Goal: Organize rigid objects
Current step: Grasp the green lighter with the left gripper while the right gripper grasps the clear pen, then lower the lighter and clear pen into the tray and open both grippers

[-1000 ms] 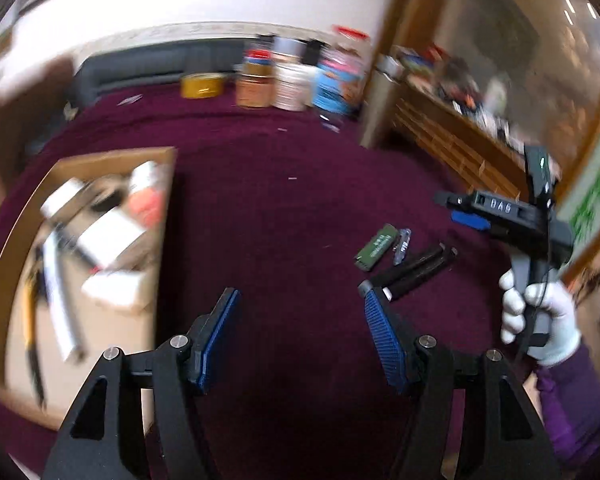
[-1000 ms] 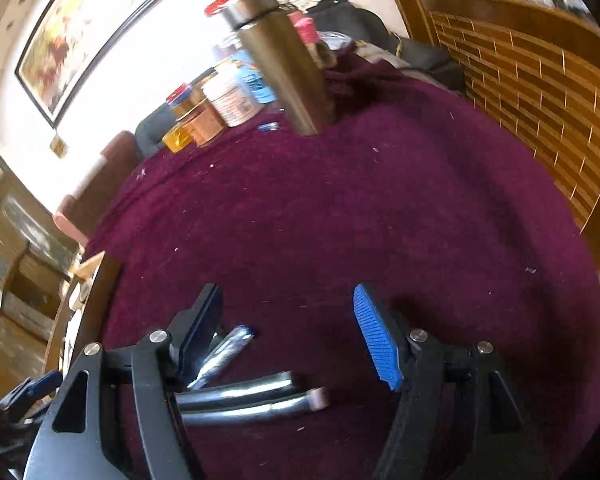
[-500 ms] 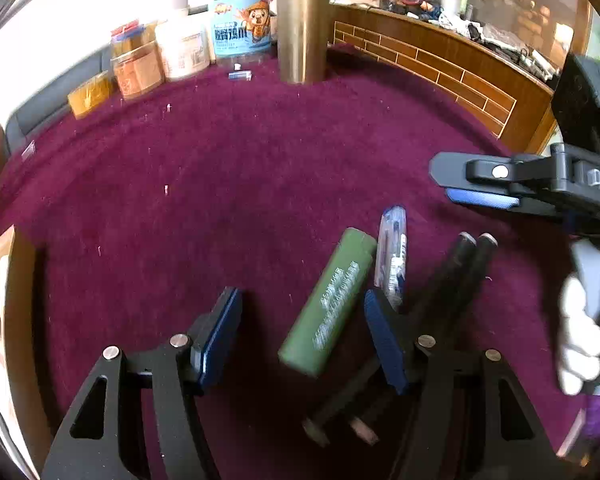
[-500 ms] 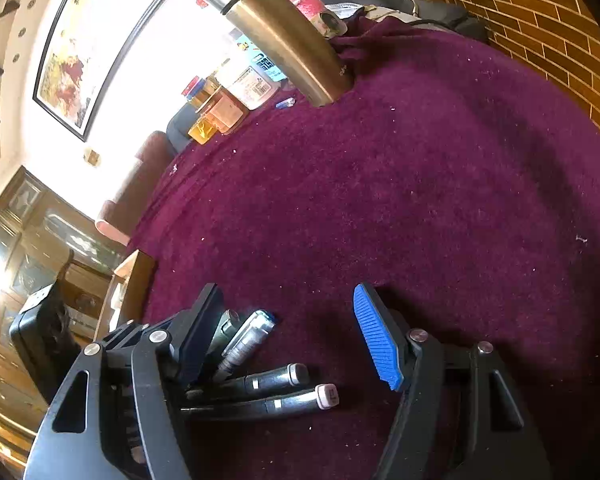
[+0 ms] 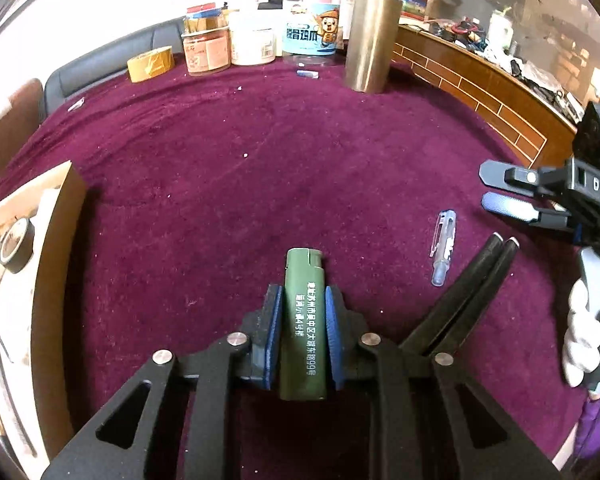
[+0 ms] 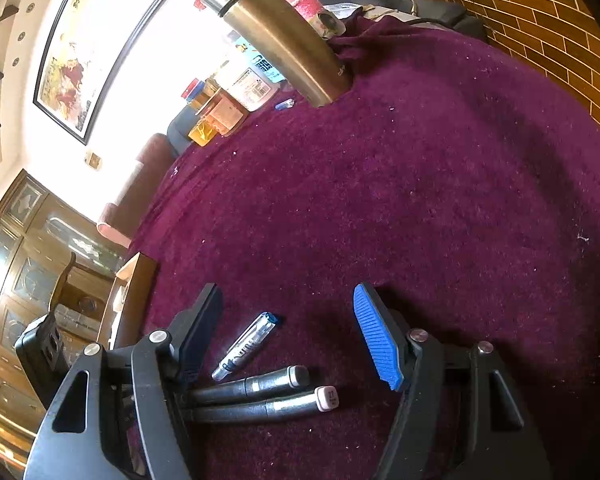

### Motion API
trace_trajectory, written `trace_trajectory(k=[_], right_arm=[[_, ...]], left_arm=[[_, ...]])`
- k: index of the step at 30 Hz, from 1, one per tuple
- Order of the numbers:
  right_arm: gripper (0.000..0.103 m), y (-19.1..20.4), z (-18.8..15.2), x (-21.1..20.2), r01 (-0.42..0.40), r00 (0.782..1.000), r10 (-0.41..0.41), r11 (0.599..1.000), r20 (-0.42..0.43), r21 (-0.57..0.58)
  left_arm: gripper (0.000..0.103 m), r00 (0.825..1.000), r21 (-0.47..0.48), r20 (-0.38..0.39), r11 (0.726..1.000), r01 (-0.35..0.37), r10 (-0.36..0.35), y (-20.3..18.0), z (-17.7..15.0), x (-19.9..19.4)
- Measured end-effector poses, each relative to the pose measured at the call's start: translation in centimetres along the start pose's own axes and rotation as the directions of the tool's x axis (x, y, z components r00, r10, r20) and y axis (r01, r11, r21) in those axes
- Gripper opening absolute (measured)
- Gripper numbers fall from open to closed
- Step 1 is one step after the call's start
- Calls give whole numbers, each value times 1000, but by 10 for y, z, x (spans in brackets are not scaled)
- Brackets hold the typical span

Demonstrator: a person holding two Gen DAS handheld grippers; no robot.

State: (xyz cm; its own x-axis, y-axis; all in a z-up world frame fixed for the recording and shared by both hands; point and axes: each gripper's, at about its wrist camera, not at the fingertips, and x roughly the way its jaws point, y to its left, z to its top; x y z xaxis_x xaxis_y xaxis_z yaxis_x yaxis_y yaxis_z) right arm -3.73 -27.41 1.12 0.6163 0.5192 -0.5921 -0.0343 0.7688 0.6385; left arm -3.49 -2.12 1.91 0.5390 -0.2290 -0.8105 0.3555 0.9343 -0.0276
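Note:
A green lighter [image 5: 305,320] with white print lies lengthwise on the purple cloth between the blue pads of my left gripper [image 5: 303,294]. The jaws are closing and the pads touch its two long sides. To its right lie a clear pen [image 5: 444,246] and two black markers [image 5: 476,284] side by side. My right gripper [image 5: 496,188], held by a white-gloved hand [image 5: 584,320], hovers open at the right. In the right wrist view that gripper [image 6: 288,296] is open above the clear pen [image 6: 246,346] and the markers [image 6: 260,394], touching neither.
A wooden box [image 5: 56,260] at the left edge holds a black tape roll [image 5: 16,244] and other items. At the back stand a steel flask [image 5: 374,32], jars [image 5: 208,50] and a yellow tape roll [image 5: 151,63]. A wooden rail [image 5: 480,92] borders the right.
My left gripper swung from the box side over to the green lighter, came down around it and its jaws narrowed onto it. The right gripper stayed open near the pens, tilting a little.

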Motion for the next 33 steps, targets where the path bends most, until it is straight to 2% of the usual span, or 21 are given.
trace_trajectory(k=[1, 3, 4, 7, 11, 14, 18, 20, 23, 25, 26, 29, 30, 32, 33], right_arm=[[67, 0, 0, 0, -1, 1000, 1, 1000, 1, 1], [67, 0, 0, 0, 0, 1000, 0, 1000, 2, 2], [67, 0, 0, 0, 1, 1000, -1, 1000, 2, 2], [67, 0, 0, 0, 5, 1000, -5, 1000, 4, 0], [67, 4, 1, 2, 31, 1000, -31, 999, 2, -20], [67, 16, 2, 2, 116, 993, -118, 992, -25, -53], [67, 52, -1, -5, 143, 988, -150, 982, -49, -123], [67, 72, -3, 3, 189, 974, -208, 965, -92, -184], [66, 91, -11, 30, 292, 925, -343, 917, -161, -273], [58, 94, -16, 47, 327, 901, -389, 900, -193, -288], [58, 95, -19, 54, 342, 891, -406, 895, -205, -286], [53, 108, -25, 63, 405, 870, -471, 852, -148, -331], [48, 113, -29, 66, 424, 860, -493, 834, -130, -353], [35, 123, -38, 72, 484, 827, -558, 768, -69, -418], [23, 127, -43, 73, 484, 828, -559, 758, -51, -438]], left_arm=[[24, 1000, 16, 0, 1000, -13, 13, -6, 0, 1], [22, 1000, 34, 2, 999, -24, 24, -12, 0, 3], [16, 1000, 20, 7, 1000, -5, 5, -9, -1, 0], [16, 998, -55, 31, 997, 52, -51, 8, -7, -15], [16, 986, -113, 143, 988, 104, -88, 28, -26, -70], [16, 970, -155, 212, 977, 150, -115, 46, -43, -106], [16, 957, -199, 276, 968, 151, -93, 73, -64, -139], [16, 952, -227, 296, 962, 148, -77, 86, -74, -149], [16, 947, -290, 318, 945, 148, -51, 111, -90, -158], [17, 944, -330, 329, 933, 143, -28, 126, -99, -162], [17, 942, -351, 336, 926, 138, -13, 135, -105, -164], [17, 938, -396, 346, 910, 125, 21, 155, -120, -172], [17, 937, -407, 347, 905, 121, 31, 160, -124, -174], [17, 936, -432, 348, 895, 109, 54, 171, -132, -177], [17, 935, -442, 348, 891, 103, 64, 176, -138, -180]])
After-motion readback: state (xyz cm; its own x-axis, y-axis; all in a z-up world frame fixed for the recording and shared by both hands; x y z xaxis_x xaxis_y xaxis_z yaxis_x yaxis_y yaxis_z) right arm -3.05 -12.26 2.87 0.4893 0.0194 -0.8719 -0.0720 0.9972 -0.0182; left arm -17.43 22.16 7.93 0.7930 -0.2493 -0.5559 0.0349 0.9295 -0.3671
